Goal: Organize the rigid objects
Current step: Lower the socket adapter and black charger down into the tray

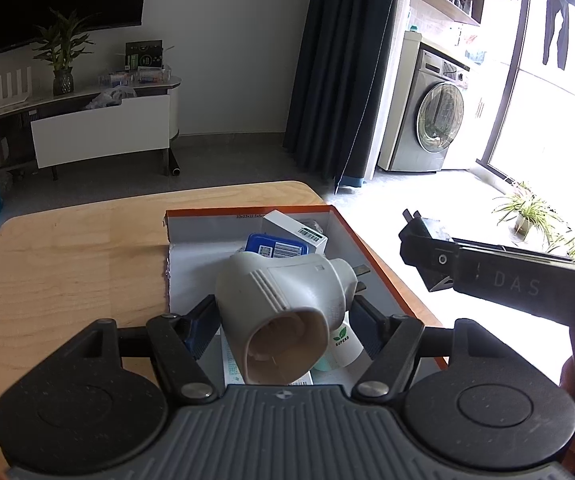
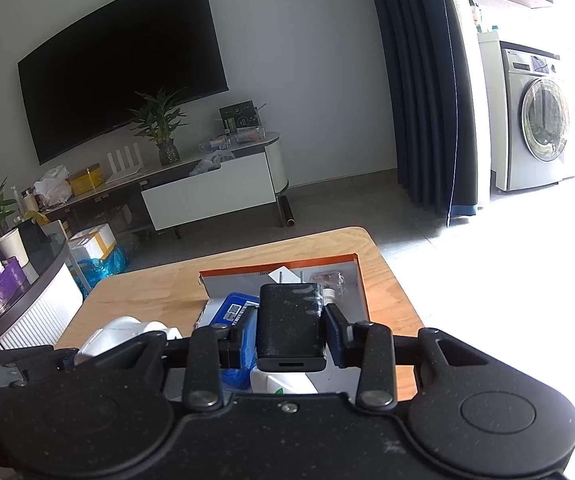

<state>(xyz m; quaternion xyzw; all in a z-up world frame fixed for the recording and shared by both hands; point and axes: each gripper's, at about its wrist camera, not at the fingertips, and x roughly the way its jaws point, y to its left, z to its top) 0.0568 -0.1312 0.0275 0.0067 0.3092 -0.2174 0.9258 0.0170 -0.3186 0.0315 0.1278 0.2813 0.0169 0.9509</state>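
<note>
Hovering over box (image 1: 379,248), adapter (image 1: 283,304) gripped

The left gripper (image 1: 283,320) holds a white plug adapter (image 1: 283,312) between its jaws, above the near part of an orange box (image 1: 371,248). The box stands on the right side of a wooden table (image 1: 71,272). Inside it, farther away, lie a blue case (image 1: 277,249) and a white carton (image 1: 293,230). The right gripper (image 1: 419,240) hangs at the right, beyond the table edge.
</note>
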